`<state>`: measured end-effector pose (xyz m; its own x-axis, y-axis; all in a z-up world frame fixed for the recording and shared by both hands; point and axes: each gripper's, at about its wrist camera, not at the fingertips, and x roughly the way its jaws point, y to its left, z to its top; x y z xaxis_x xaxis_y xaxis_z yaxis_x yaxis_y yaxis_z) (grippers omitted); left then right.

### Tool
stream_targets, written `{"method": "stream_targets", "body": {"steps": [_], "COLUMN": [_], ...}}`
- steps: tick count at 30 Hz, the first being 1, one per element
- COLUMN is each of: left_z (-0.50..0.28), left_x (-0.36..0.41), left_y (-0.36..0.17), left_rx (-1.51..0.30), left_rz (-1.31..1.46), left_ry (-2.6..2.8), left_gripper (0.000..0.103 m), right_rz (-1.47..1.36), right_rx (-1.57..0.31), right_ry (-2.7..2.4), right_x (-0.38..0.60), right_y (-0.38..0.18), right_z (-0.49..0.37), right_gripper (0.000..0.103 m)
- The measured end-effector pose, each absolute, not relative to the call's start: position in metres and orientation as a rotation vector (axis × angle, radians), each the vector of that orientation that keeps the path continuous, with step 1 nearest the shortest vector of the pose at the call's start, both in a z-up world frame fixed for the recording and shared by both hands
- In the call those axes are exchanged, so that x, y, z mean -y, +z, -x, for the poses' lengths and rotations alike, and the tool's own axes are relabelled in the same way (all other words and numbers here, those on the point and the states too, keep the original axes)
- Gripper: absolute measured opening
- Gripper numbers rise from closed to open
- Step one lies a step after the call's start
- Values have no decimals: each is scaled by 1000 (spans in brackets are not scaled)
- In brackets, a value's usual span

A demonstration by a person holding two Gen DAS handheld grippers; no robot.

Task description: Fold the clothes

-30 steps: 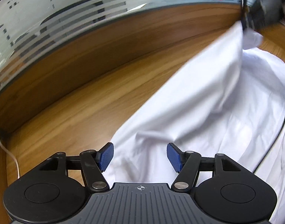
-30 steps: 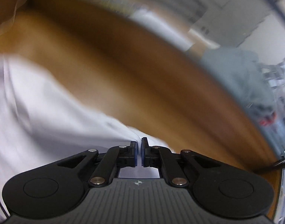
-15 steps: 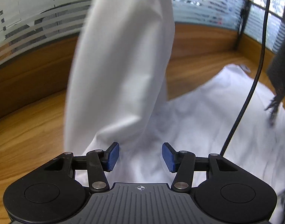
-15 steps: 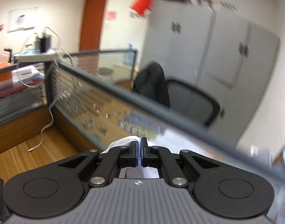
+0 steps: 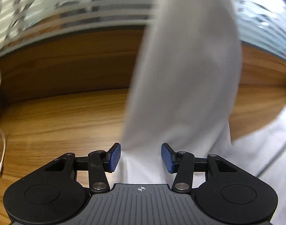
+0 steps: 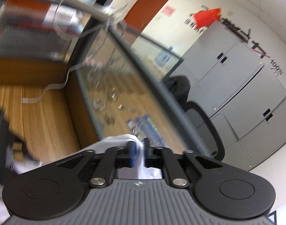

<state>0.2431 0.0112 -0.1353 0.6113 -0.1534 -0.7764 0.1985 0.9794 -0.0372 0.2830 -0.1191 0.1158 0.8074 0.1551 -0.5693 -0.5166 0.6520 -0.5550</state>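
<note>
Between the closing left gripper [image 5: 141,156] pads, gripping nothing yet, white garment [image 5: 182,78] hangs lengthwise straight ahead; up high, right gripper [image 6: 140,154] jaws are opening, cloth still between them.

My left tongs [image 5: 141,156] closing, white garment [image 5: 184,78] hanging straight ahead, blocking forward path; cloth between pads, not pressed. Bare wooden surface [image 5: 58,123] open to left. White cable [image 5: 0,150] lying along far left edge. Wooden back panel [image 5: 68,65] and glass partition [image 5: 77,13] close off far side. More cloth spread at right. My right tongs [image 6: 140,153] opening, cloth between them; partition rail [image 6: 161,93] close ahead, office chair [image 6: 203,123] beyond.
</note>
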Motion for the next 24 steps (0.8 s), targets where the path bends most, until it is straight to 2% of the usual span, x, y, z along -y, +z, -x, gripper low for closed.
{"method": "stream_targets", "body": {"steps": [1, 3, 5, 6, 15, 24], "left_z": [-248, -256, -256, -255, -200, -101], "left_x": [-14, -19, -27, -31, -57, -56], "left_y": [-137, -138, -132, -129, -79, -55], "left_rx": [-895, -897, -872, -858, -770, -812], "left_rz": [-48, -44, -35, -30, -73, -147], "left_ry": [-169, -97, -56, -38, -50, -139], "left_gripper": [51, 50, 50, 50, 50, 52], "right_rz": [781, 781, 767, 757, 458, 152], "right_rx": [-528, -565, -599, -615, -798, -945], "right_ry": [399, 399, 389, 378, 219, 72], "right_x": [120, 123, 130, 136, 219, 287], "right_y": [108, 98, 93, 90, 71, 3], "right_z": [-281, -275, -266, -260, -182, -74], "right_gripper": [27, 30, 42, 44, 53, 59]}}
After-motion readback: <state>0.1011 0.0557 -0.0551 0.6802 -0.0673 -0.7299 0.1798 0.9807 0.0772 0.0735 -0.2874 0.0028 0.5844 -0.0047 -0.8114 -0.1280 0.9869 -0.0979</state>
